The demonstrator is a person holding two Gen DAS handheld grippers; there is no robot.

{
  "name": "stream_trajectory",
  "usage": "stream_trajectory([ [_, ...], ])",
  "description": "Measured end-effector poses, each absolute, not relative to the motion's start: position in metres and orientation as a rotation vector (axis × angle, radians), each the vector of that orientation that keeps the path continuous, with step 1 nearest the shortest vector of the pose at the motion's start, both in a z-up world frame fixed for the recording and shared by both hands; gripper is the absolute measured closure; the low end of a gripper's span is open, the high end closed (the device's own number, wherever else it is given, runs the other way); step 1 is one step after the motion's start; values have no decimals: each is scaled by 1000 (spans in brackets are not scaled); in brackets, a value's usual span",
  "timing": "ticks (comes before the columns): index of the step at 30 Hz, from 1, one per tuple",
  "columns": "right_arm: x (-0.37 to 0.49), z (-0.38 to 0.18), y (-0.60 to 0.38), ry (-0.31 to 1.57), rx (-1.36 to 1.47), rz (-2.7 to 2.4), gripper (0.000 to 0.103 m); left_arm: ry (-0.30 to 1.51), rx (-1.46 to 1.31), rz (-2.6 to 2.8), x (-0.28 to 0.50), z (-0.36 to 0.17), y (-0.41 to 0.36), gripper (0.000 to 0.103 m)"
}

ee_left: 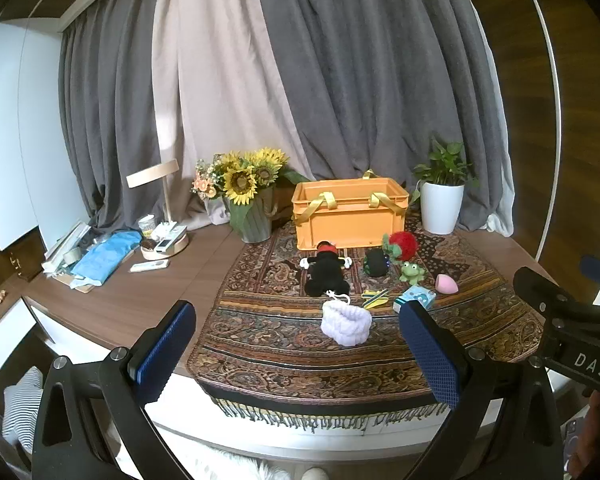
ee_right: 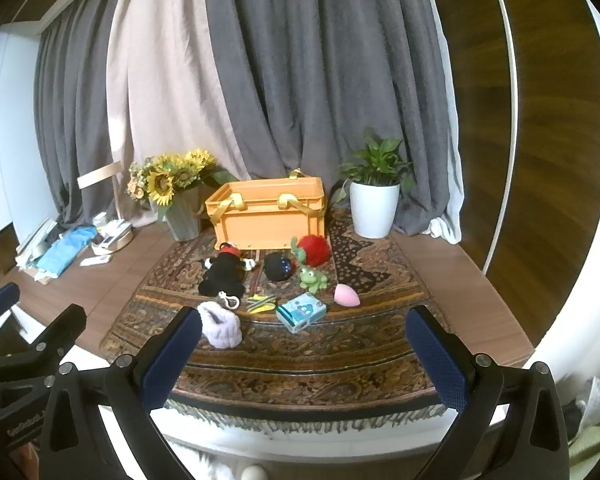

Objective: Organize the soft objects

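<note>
An orange crate [ee_left: 350, 216] [ee_right: 268, 216] with yellow handles stands at the back of a patterned rug [ee_left: 284, 344]. In front of it lie a black plush doll [ee_left: 326, 270] [ee_right: 224, 274], a red plush strawberry [ee_left: 402, 245] [ee_right: 314, 250], a dark ball [ee_left: 376, 263] [ee_right: 278, 266], a green frog [ee_left: 412, 272] [ee_right: 311, 279], a pink sponge [ee_left: 446, 283] [ee_right: 346, 294], a blue tissue pack [ee_left: 416, 298] [ee_right: 301, 312] and a white knitted band [ee_left: 346, 324] [ee_right: 222, 326]. My left gripper [ee_left: 300, 350] and right gripper [ee_right: 306, 354] are open and empty, back over the rug's front edge.
A sunflower vase [ee_left: 250, 200] stands left of the crate and a white potted plant [ee_left: 442, 200] right of it. A lamp, remotes and blue cloth [ee_left: 106, 256] clutter the left of the wooden table. Yellow-striped clips [ee_left: 374, 298] lie mid-rug.
</note>
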State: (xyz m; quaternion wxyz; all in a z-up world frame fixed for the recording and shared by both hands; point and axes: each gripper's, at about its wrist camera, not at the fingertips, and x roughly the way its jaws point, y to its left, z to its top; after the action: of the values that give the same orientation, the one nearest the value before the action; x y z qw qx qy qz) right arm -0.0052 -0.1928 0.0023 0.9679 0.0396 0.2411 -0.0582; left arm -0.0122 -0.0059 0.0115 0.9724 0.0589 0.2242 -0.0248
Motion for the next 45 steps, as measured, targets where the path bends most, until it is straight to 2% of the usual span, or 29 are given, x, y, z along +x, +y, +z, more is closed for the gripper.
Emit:
stream_trajectory([
  [45,-6,1,-196,484,70,-124,0,429,110,-36,-8,5,-8,0],
])
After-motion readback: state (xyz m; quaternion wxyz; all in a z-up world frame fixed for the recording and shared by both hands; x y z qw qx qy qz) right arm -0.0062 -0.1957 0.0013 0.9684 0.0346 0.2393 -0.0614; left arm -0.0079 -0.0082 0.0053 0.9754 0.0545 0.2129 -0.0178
